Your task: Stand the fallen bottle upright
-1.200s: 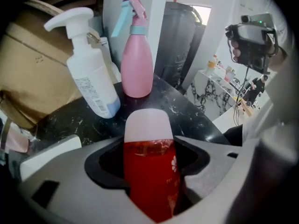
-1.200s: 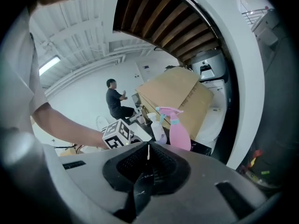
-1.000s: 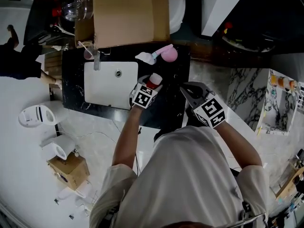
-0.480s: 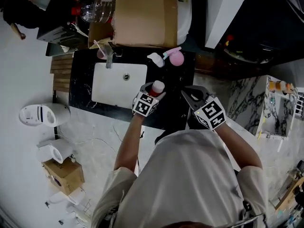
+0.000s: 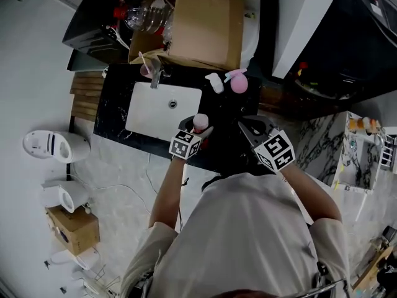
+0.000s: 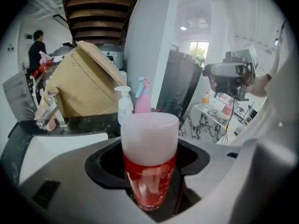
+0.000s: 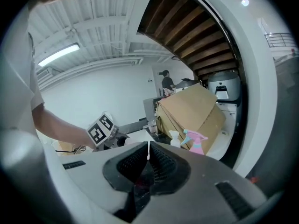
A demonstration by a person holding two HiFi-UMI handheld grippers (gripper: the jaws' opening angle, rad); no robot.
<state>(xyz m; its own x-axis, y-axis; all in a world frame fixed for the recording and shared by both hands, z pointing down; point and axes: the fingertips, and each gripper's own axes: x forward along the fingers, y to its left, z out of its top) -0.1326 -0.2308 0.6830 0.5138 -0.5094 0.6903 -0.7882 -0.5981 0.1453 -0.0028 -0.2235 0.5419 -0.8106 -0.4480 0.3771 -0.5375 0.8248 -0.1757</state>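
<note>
The bottle point(image 6: 150, 162) has a clear red body and a pale pink cap. My left gripper point(image 6: 149, 181) is shut on its body, cap end pointing away from the camera. In the head view the bottle point(image 5: 200, 122) hangs over the black counter point(image 5: 115, 107) just right of the sink, its cap turned up towards the camera, in my left gripper point(image 5: 193, 131). My right gripper point(image 5: 250, 128) hovers a little to the right, apart from the bottle. Its jaws point(image 7: 148, 149) are shut together with nothing between them.
A white sink point(image 5: 162, 110) with a faucet point(image 5: 155, 77) is set in the counter. Behind it stand a white pump bottle point(image 5: 214, 82), a pink spray bottle point(image 5: 238, 81) and a large cardboard box point(image 5: 201, 20). A person point(image 6: 35, 48) stands far back left.
Both grippers have risen above the counter. The bottle in the left gripper has tipped up, so its cap now faces the head camera. The right gripper stayed shut.
</note>
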